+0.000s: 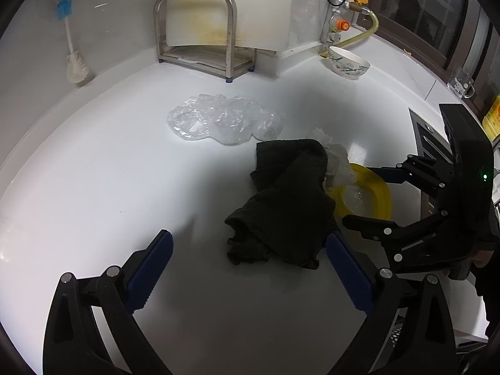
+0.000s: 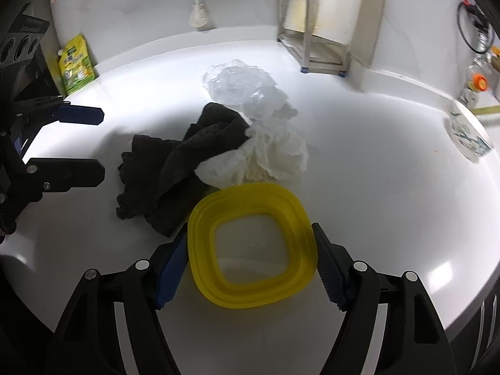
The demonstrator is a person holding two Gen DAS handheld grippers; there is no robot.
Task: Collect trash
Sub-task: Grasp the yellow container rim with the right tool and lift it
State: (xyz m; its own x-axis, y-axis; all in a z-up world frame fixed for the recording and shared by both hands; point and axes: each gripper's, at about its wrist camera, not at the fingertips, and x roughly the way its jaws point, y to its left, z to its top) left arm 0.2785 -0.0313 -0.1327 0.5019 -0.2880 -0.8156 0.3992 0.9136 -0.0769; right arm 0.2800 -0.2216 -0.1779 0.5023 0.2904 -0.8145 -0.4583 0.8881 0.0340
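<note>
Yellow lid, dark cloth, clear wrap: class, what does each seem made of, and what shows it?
Yellow lid: likely plastic, glossy and translucent, with moulded ridges.
Dark cloth: looks like terry fabric, matt, nubbly, limp folds.
Clear wrap: thin plastic film, see-through, with shiny crinkles.

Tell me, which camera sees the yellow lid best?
The right wrist view: the yellow lid lies whole between the right gripper's fingers, its clear middle showing. In the left wrist view the black towel and crumpled tissue hide part of it.
</note>
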